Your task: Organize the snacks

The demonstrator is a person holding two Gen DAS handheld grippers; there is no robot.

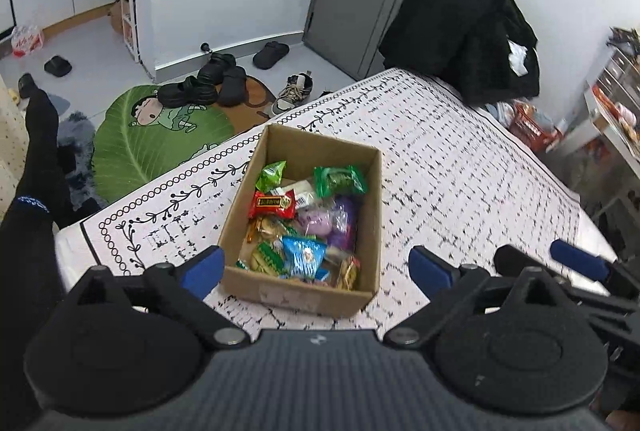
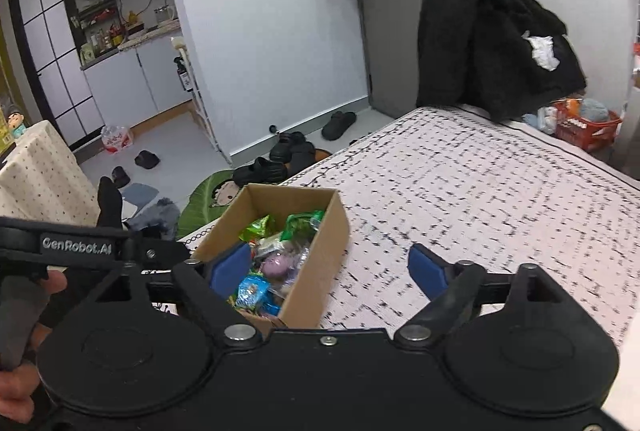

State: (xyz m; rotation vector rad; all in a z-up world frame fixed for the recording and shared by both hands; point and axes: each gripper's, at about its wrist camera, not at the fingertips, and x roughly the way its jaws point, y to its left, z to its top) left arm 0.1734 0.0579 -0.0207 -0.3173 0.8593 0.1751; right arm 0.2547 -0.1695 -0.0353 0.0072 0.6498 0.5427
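My left gripper [image 1: 316,267] and right gripper [image 2: 328,271] gaped empty, the box [image 1: 304,295] lying lengthwise ahead, nearer my left.

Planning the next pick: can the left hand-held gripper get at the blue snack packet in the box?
Probably yes. The left hand-held gripper is open and empty, the cardboard box has no lid, and the blue snack packet lies on top near its near wall.

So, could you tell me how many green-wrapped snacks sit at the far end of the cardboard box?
2: a light green packet in the far-left corner and a darker green packet toward the far-right of the cardboard box. Others may lie buried.
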